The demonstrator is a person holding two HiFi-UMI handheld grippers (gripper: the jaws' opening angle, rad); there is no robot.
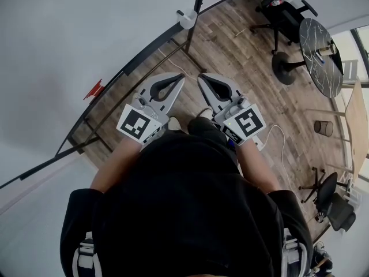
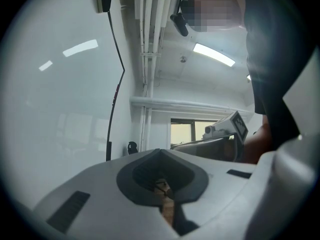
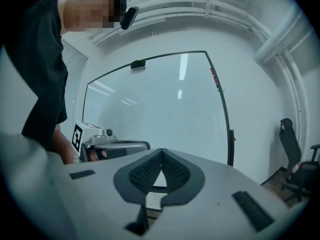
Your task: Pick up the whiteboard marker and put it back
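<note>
My left gripper (image 1: 180, 78) and right gripper (image 1: 202, 77) are squeezed shut and empty, so they might bump the marker, not grab it

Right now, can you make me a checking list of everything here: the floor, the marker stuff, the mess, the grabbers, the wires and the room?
Surface: wooden floor; no worktop in view.
Job's things: whiteboard on the left; no marker made out; a small red thing on its frame is too small to tell.
Clutter: a small brown round container on the floor.
Grippers: left gripper shut, nothing in it; right gripper shut, nothing in it; held side by side.
Cables: white cable on the floor at the right.
Surroundings: black office chair, round dark table.
</note>
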